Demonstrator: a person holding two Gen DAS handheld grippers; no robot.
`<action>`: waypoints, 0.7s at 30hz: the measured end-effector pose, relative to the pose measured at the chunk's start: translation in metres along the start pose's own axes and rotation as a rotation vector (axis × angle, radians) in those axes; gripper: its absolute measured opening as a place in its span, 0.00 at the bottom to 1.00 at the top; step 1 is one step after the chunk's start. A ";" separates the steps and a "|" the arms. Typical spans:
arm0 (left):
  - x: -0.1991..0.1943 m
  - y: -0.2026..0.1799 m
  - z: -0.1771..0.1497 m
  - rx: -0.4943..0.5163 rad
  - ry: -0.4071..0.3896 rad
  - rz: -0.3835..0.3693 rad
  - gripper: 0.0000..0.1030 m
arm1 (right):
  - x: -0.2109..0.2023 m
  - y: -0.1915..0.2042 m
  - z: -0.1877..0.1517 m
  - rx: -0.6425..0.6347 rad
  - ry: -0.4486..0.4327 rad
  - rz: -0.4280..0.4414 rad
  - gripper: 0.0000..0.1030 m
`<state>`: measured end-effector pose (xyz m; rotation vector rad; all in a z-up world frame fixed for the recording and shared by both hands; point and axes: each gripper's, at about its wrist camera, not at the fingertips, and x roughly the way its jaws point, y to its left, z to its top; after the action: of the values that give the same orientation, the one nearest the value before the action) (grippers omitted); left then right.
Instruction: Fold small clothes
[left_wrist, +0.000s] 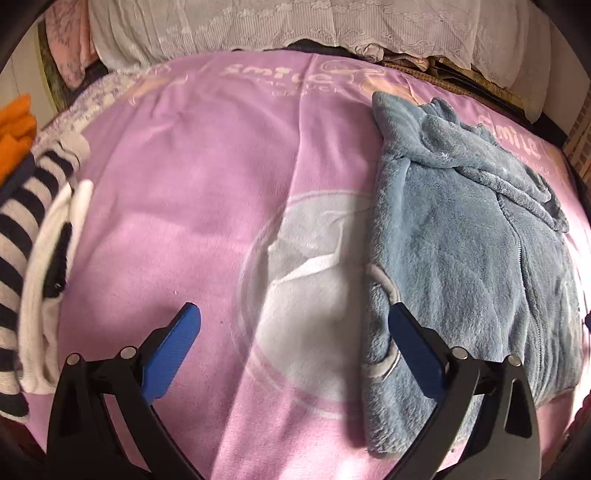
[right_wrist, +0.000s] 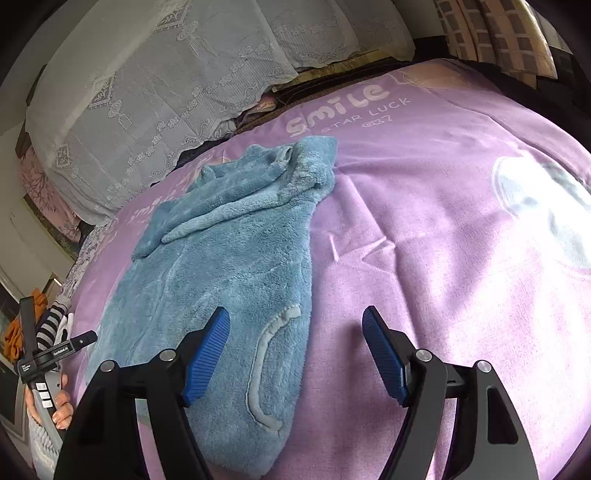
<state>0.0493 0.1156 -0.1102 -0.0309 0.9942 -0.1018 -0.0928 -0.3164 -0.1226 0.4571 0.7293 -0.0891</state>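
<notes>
The blue fleece jacket (right_wrist: 221, 266) lies folded lengthwise on the pink blanket (right_wrist: 424, 221). The right gripper (right_wrist: 295, 354) hangs over its pocket edge, jaws wide and empty. The left gripper (left_wrist: 295, 350), jaws also wide and empty, has the jacket under its right finger; striped clothes (left_wrist: 26, 236) lie left.

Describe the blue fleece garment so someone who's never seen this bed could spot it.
Find the pink blanket printed with "Smile" that covers the bed. The blue fleece garment lies on it: fluffy, with a pale curved pocket trim, unlike the striped and orange clothes piled at the bed's edge.
</notes>
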 end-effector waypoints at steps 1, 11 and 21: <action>0.003 0.006 -0.001 -0.021 0.018 -0.038 0.96 | 0.000 -0.001 -0.001 0.003 0.003 0.003 0.73; -0.002 -0.019 -0.013 0.051 0.039 -0.326 0.96 | -0.004 -0.001 -0.012 0.021 0.035 0.076 0.74; 0.010 -0.045 -0.026 0.146 0.066 -0.352 0.96 | -0.010 0.013 -0.038 -0.047 0.093 0.102 0.75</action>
<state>0.0291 0.0700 -0.1293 -0.0685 1.0374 -0.5002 -0.1205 -0.2889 -0.1356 0.4550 0.7961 0.0455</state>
